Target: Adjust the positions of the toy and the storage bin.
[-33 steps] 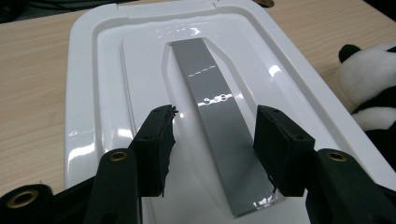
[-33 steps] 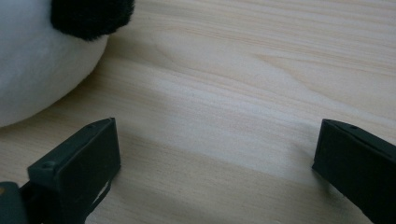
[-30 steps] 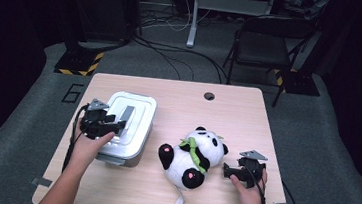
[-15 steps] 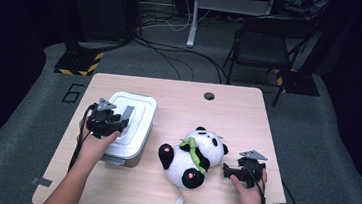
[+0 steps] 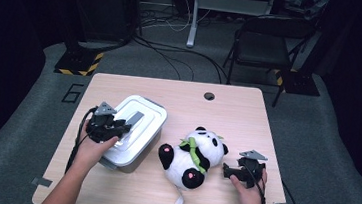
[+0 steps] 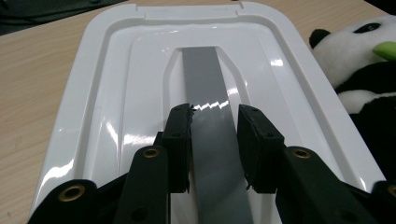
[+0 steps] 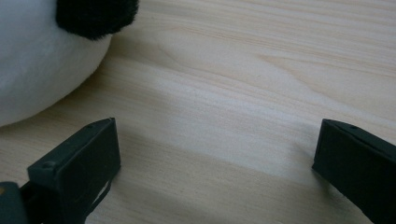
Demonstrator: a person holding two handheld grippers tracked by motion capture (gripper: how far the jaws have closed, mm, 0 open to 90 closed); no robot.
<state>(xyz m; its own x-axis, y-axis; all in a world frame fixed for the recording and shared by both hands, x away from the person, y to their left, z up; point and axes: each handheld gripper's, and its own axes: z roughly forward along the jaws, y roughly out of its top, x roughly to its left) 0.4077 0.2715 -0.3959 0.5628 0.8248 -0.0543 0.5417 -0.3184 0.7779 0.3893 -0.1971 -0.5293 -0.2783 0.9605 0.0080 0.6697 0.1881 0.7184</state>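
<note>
A white lidded box [image 5: 147,129] stands at the table's left, with a grey strap handle [image 6: 203,70] running along the lid [image 6: 112,93]. My left gripper [image 5: 118,126] [image 6: 215,112] lies low over the lid. Its jaws have just been closing and now press on the two edges of the handle. A plush panda [image 5: 195,156] with a green scarf lies on its back mid-table, and its head [image 6: 359,51] shows beside the box. My right gripper [image 5: 226,171] [image 7: 217,135] rests on the wood just right of the panda [image 7: 37,70], jaws wide open with bare table between them.
The light wooden table [image 5: 228,116] has a round cable hole [image 5: 209,95] near its far edge. Beyond it stand a folding chair [image 5: 263,39], floor cables and a yellow-black striped base [image 5: 77,64]. Cables trail from both grippers toward the near edge.
My left gripper has slid a little farther onto the lid and its jaws have narrowed onto the grey handle. The right gripper and the panda have stayed put.
</note>
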